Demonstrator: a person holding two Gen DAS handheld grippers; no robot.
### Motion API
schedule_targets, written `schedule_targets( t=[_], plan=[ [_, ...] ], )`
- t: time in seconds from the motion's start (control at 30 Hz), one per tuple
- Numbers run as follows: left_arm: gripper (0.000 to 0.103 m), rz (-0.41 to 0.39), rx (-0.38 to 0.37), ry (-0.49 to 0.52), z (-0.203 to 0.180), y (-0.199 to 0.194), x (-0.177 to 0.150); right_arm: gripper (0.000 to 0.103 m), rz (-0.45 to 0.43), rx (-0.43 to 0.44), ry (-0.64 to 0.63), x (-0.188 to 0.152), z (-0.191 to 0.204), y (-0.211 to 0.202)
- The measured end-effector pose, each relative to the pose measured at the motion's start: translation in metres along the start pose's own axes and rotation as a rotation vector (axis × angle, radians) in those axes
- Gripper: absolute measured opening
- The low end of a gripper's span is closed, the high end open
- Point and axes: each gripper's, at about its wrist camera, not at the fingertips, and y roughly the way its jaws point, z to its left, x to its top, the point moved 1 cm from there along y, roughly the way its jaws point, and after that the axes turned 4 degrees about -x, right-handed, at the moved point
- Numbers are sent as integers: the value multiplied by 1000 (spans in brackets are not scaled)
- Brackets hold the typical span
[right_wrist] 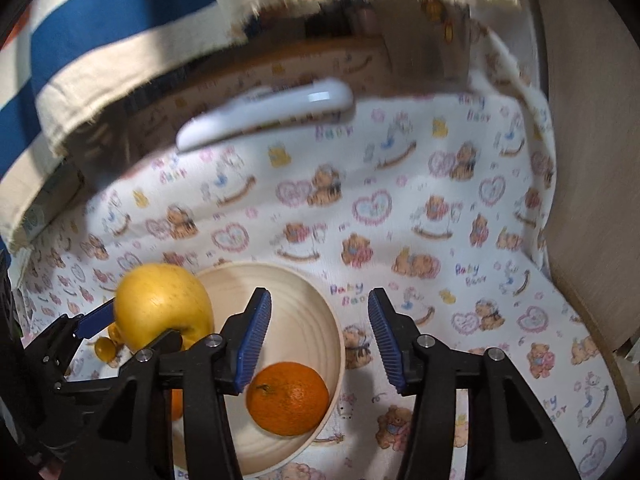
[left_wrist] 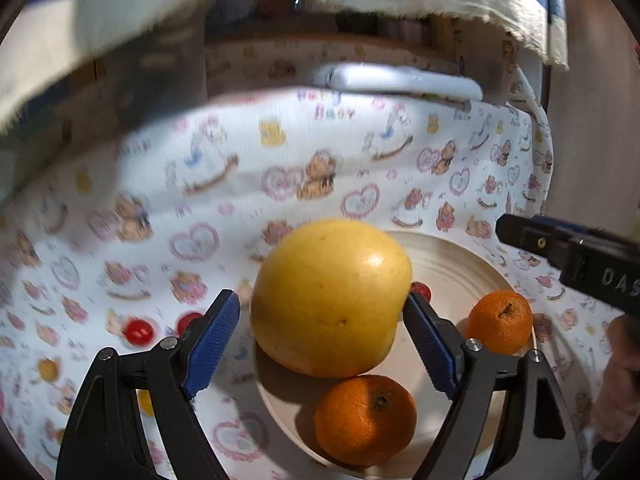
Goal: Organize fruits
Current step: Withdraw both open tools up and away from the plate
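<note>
A cream bowl (left_wrist: 460, 264) sits on the patterned cloth. A big yellow fruit (left_wrist: 330, 296) rests at its left rim, between the open blue-padded jaws of my left gripper (left_wrist: 322, 332); the pads stand apart from its sides. Two oranges (left_wrist: 366, 420) (left_wrist: 500, 322) lie in the bowl. In the right wrist view my right gripper (right_wrist: 316, 344) is open and empty above the bowl (right_wrist: 304, 300), over one orange (right_wrist: 288, 398); the yellow fruit (right_wrist: 162, 306) and the left gripper (right_wrist: 80, 344) are at the left.
Small red tomatoes (left_wrist: 139, 331) and small yellow fruits (left_wrist: 48, 369) lie on the cloth left of the bowl. A white plate (left_wrist: 400, 80) stands at the far edge. A striped cloth (right_wrist: 100, 40) hangs above. A wooden panel (right_wrist: 592, 160) bounds the right.
</note>
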Motion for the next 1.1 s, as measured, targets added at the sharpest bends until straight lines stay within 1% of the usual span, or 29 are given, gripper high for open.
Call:
schedule_targets(
  t=[0.07, 0.13, 0.2, 0.33, 0.4, 0.47, 0.53, 0.63, 0.67, 0.73, 0.8, 0.83, 0.87, 0.9, 0.97, 1.1],
  plan=[
    [83, -26, 17, 22, -3, -6, 2, 64, -33, -20, -19, 2, 5, -7],
    [83, -59, 12, 22, -5, -13, 6, 69, -73, -39, -47, 3, 10, -16],
    [83, -84, 4, 8, -4, -20, 10, 69, -106, -46, -73, 5, 15, -24],
    [83, -136, 3, -30, 5, -35, 17, 70, -158, -42, -67, 10, 15, -42],
    [83, -169, 15, -40, 9, -46, 22, 72, -192, -52, -69, 13, 15, -52],
    [83, -199, 30, -45, 12, -60, 27, 77, -226, -77, -82, 13, 17, -59],
    [87, -245, 43, -58, 18, -80, 31, 78, -257, -90, -97, 15, 19, -65],
    [99, -304, 79, -68, 27, -109, 34, 80, -279, -68, -90, 17, 20, -76],
    [103, -323, 103, -68, 32, -120, 33, 84, -289, -59, -83, 16, 21, -80],
    [103, -367, 132, -74, 42, -143, 33, 85, -326, -50, -82, 16, 24, -91],
    [103, -403, 143, -72, 51, -165, 30, 86, -360, -64, -122, 17, 31, -102],
    [103, -422, 159, -71, 55, -177, 28, 90, -374, -63, -137, 18, 33, -107],
    [103, -437, 170, -72, 59, -185, 27, 97, -389, -56, -143, 18, 35, -113],
    [103, -454, 182, -76, 64, -195, 24, 101, -407, -43, -138, 18, 36, -118],
    [103, -473, 200, -89, 71, -207, 19, 102, -438, -25, -105, 17, 36, -129],
    [103, -495, 223, -108, 83, -225, 4, 102, -437, 26, -91, 14, 41, -136]
  ],
)
